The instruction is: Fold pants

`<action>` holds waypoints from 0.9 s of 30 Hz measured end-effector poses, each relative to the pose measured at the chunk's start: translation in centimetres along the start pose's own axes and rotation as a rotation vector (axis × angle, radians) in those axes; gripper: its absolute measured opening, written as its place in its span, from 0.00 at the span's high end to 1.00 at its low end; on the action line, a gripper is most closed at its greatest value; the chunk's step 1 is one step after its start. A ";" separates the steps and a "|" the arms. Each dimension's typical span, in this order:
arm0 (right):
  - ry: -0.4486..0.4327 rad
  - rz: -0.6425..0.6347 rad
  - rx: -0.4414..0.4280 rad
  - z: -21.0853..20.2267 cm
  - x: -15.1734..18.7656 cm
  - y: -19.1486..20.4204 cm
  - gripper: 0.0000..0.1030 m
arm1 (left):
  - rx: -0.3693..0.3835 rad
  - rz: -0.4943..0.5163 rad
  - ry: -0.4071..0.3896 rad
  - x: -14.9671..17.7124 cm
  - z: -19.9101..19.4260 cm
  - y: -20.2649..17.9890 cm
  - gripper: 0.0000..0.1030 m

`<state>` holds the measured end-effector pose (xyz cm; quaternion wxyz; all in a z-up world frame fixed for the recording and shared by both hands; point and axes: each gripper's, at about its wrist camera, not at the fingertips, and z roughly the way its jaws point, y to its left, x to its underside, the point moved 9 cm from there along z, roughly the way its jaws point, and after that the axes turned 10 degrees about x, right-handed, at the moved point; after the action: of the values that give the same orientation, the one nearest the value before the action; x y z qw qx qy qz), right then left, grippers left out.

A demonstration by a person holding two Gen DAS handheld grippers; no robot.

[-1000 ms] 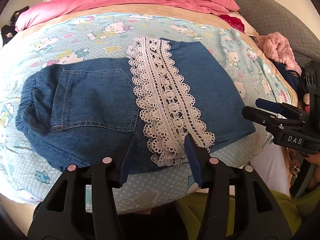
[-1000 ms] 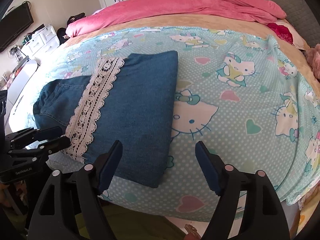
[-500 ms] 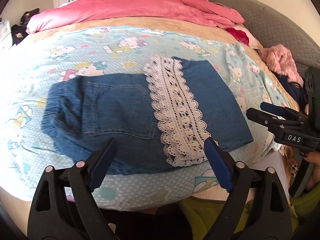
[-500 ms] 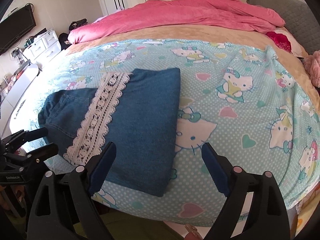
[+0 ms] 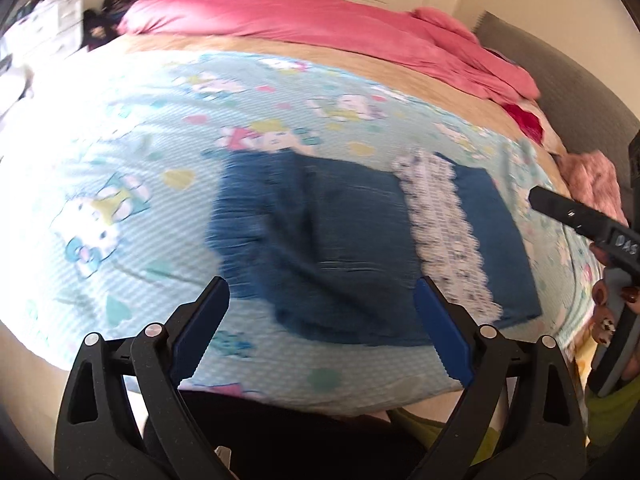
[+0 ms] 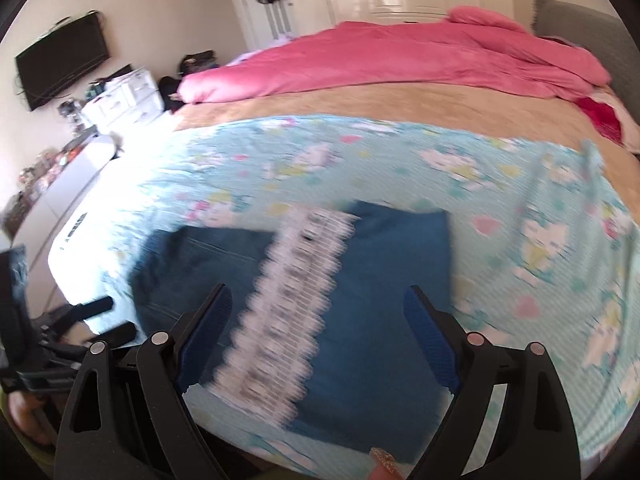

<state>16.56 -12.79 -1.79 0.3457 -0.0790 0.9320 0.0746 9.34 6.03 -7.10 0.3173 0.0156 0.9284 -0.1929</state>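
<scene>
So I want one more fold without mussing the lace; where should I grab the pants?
Likely the waistband end of the pants, from the left side with the left gripper. That end lies as a free, bunched edge away from the lace band, so fingers could slide under it and carry it over. Blur hides finer detail.

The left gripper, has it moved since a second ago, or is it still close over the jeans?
Yes. The left gripper has pulled back from the folded jeans and swung left: they now look smaller and sit further right, with more bedsheet showing.
</scene>
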 end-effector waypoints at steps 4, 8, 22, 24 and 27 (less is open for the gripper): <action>0.013 -0.044 -0.051 1.6 -1.4 3.8 0.16 | -0.010 -0.068 0.007 0.2 0.3 2.9 0.16; 0.036 -0.070 -0.098 3.3 -2.3 7.4 0.16 | -0.011 -0.096 0.018 0.4 0.9 4.3 0.16; 0.197 -0.113 -0.160 11.5 -2.3 16.3 0.16 | 0.089 -0.113 0.051 1.0 3.3 4.4 0.54; 0.215 -0.111 -0.147 12.5 -2.3 16.8 0.16 | 0.101 -0.113 0.053 1.0 3.3 4.4 0.55; 0.243 -0.089 -0.161 13.6 -2.3 17.7 0.16 | 0.114 -0.115 0.051 0.9 3.4 4.3 0.56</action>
<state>23.33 7.36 -8.94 0.2258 -0.1561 0.9536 0.1237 11.25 8.66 -11.60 0.2806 -0.0146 0.9230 -0.2629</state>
